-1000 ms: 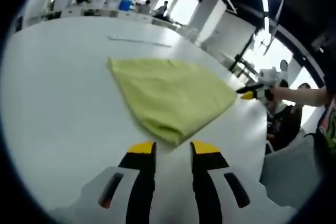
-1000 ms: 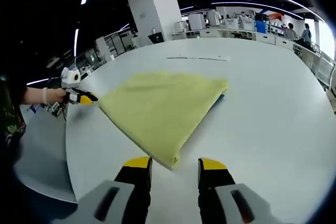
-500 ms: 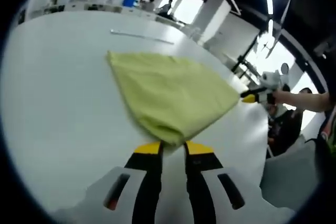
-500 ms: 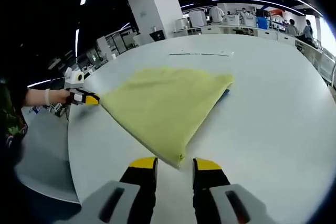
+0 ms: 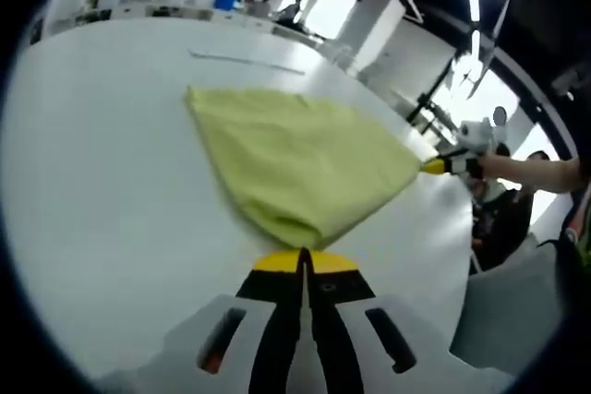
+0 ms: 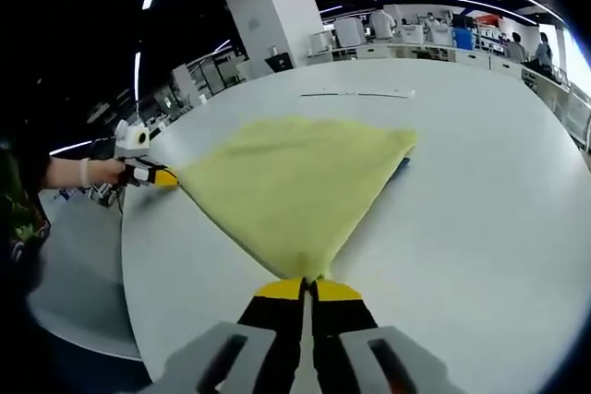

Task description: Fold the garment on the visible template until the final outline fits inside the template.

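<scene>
**Both grippers now clamped on the garment's near corners**

A second ago each pair of jaws stood spread just short of the cloth; now both pairs are pressed together on it. The white table [image 5: 102,182] carries the yellow-green garment [image 5: 295,159], folded flat and lying near the table's edge. The left gripper [image 5: 303,260] pinches one rounded corner; the right gripper [image 6: 307,285] pinches another pointed corner. A dark blue sliver of the template [image 6: 399,165] peeks from under the garment's far side. A thin strip [image 6: 358,94] lies beyond on the table. Desks and people sit well apart in the background.
</scene>
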The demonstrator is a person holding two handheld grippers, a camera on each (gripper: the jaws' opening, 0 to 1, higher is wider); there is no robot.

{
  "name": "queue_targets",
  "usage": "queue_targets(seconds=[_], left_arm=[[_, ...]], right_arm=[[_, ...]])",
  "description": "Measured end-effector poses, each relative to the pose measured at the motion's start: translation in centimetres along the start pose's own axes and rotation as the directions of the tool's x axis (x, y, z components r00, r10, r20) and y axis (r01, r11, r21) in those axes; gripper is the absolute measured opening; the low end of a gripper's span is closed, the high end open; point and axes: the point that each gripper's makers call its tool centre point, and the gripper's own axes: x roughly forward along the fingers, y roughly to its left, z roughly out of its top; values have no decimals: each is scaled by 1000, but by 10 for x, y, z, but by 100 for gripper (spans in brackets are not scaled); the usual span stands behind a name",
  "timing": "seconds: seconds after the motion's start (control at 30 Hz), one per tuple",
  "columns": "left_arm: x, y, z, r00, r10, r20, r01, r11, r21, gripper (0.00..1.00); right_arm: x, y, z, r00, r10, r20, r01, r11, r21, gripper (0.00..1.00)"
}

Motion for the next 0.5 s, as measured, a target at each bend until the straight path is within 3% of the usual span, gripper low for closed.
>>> queue_targets(seconds=[0.1, 0.13, 0.3, 0.5], left_arm=[[0, -4, -2, 1000, -25, -12, 25, 999, -37, 7], [0, -2, 2, 1000, -15, 7, 15, 999, -35, 9], [2, -3, 6, 1000, -14, 14, 15, 999, -40, 0], [1, 0, 5, 1000, -1, 11, 2, 999, -45, 0]], right_arm=[[0, 0, 0, 1000, 0, -2, 0, 1000, -4, 0], [0, 0, 0, 1000, 0, -3, 0, 1000, -5, 0], [1, 1, 0, 1000, 2, -4, -2, 1000, -8, 0], [0, 0, 2, 1000, -1, -2, 1, 1000, -7, 0]])
